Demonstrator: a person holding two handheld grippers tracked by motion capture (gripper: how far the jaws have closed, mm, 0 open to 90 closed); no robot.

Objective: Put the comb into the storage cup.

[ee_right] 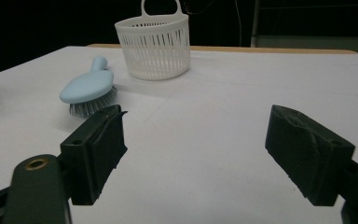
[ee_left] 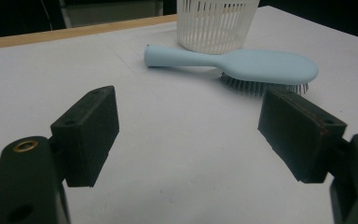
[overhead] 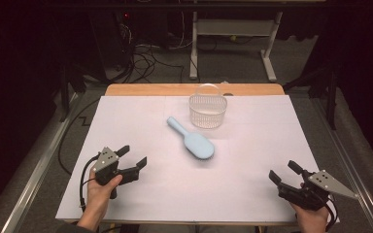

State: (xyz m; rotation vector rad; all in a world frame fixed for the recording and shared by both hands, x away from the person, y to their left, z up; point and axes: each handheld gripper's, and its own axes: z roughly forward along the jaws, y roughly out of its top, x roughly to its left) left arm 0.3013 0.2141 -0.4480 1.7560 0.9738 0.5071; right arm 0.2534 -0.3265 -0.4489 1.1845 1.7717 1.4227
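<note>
Closest to the person, the left gripper sits low over the white table, near the front left corner, and its jaws are spread wide with nothing between them. It points across the table toward the brush, so it looks ready to go and pick it up. The right gripper rests near the front right corner, well apart from everything, and its jaws are spread wide and empty too. It seems to be waiting its turn. A bit farther away, in the middle of the table, lies the hairbrush. It is light blue and smooth, with a long round handle and a wide oval head. It lies flat with its back up and its dark little bristles pressed down on the table. The handle points away toward the far left, so it is free to be grabbed. Just behind the brush stands the white basket, near it but not touching. It stands upright, has thin slits all around and a loop handle on top, and looks empty, maybe so the brush can go inside.
</note>
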